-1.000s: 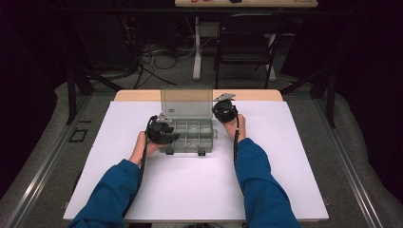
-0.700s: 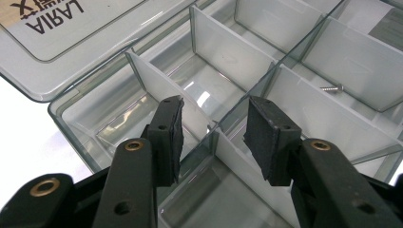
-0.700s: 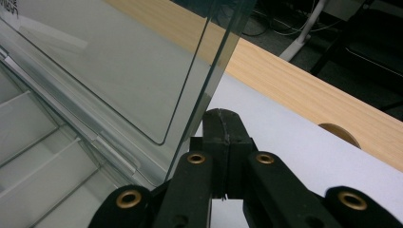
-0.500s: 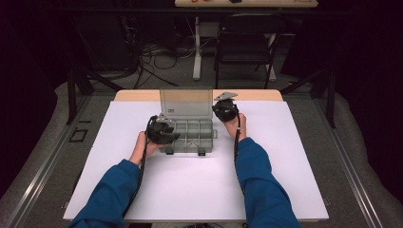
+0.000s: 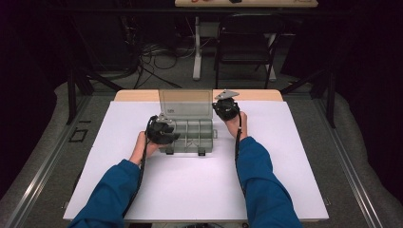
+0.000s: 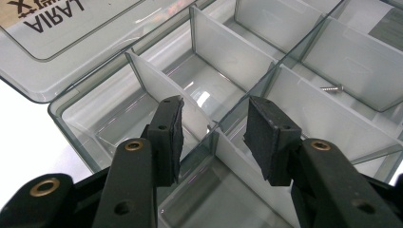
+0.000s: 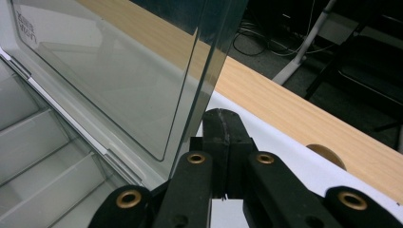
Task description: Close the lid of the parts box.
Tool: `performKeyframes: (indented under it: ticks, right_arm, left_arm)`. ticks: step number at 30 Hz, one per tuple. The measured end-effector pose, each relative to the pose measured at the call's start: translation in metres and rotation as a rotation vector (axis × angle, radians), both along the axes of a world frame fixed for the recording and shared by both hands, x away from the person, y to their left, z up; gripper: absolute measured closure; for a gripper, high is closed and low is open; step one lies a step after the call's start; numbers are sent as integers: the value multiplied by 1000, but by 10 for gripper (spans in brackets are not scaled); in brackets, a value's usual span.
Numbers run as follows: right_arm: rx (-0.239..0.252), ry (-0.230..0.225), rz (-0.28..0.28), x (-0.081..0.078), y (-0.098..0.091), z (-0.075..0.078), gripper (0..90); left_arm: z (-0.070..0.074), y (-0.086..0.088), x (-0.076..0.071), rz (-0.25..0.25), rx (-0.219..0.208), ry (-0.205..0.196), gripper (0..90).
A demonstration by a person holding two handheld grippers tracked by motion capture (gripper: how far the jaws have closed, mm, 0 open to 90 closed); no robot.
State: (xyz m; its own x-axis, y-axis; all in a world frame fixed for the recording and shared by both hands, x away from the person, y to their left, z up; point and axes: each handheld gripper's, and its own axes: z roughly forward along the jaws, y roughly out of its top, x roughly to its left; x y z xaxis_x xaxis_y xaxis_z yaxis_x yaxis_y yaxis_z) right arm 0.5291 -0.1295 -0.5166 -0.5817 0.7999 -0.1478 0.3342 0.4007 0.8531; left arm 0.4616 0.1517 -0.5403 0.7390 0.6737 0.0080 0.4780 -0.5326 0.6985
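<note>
Nothing has shifted since the earlier frames: the left gripper (image 6: 214,142) hovers, jaws apart, over a divider in the organizer box (image 5: 190,135) at table centre. At its far-right corner, the right gripper (image 7: 223,142), jaws together, steadies the upright lid (image 7: 119,71), so work seems paused.

Wooden table (image 5: 142,95) under white sheet (image 5: 190,190); bare wood strip along far edge, round hole (image 7: 328,154) near it. Grey carpeted floor (image 5: 361,156). Beyond far edge: black folding chair (image 5: 247,45), white table leg (image 5: 196,47), tangle of cables (image 5: 152,54) on floor. Second wooden tabletop (image 5: 247,3) at far back. Surroundings dark; black struts (image 5: 71,90) at both sides.
</note>
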Motion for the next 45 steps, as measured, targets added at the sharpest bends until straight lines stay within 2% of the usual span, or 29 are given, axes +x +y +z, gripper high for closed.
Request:
performKeyframes:
  ticks: [14,24,38,45]
  right_arm:
    - [4,-39,7,-2,0,14,900]
    - [5,-88,21,-6,-2,20,900]
    - [16,-121,40,-7,-4,24,900]
    - [25,-129,49,-8,-5,27,900]
  left_arm:
    - [0,0,0,-1,0,-3,570]
    - [0,0,0,5,3,-1,569]
    - [1,-2,-1,14,23,-5,557]
    - [0,-2,0,17,16,-2,528]
